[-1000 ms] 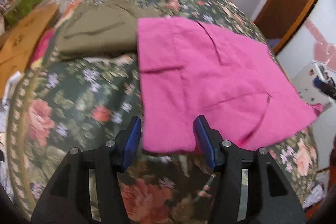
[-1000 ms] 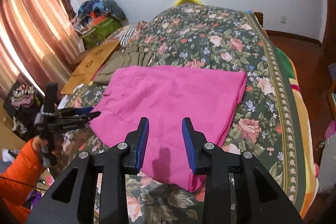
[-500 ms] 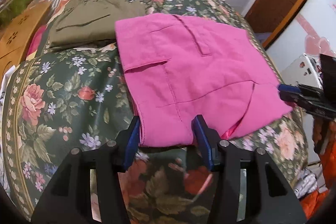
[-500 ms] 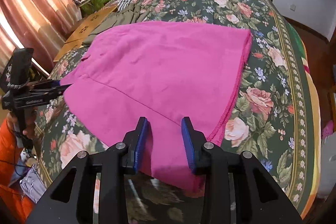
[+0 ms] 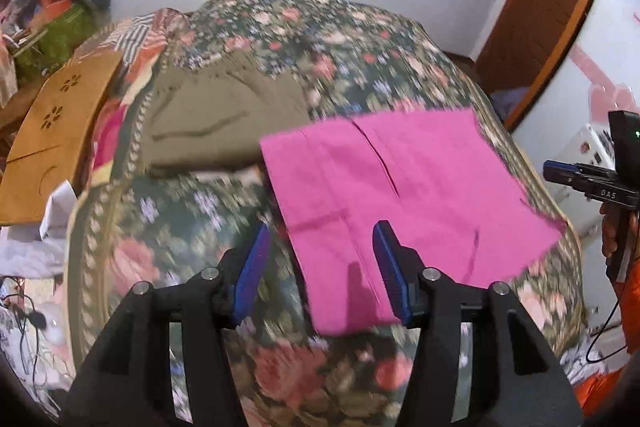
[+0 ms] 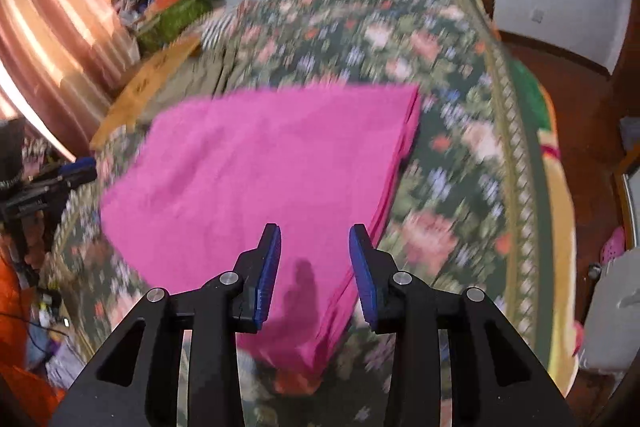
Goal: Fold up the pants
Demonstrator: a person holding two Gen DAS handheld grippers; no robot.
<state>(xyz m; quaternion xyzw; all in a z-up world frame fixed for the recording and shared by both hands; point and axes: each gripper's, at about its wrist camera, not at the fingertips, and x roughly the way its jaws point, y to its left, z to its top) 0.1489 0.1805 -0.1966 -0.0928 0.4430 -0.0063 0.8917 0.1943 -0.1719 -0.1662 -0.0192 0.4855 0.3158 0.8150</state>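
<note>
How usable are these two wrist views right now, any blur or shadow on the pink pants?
Left wrist: bedspread smeared by motion, pink pants fairly crisp, left gripper sharp, casting a small shadow. Right wrist: heavier blur everywhere, right gripper sharp, its shadow on the pants.

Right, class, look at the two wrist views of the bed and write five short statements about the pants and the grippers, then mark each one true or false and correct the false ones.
1. The pink pants lie folded on the floral bedspread. True.
2. The left gripper is clamped on the pants. False: its jaws stand open above the near edge, holding nothing.
3. An olive-green garment lies beyond the pink pants, toward the left of the bed. True.
4. The right gripper holds a hanger. False: it is open and empty, over the pants.
5. The bedspread is plain white. False: it is dark green with flowers.
</note>
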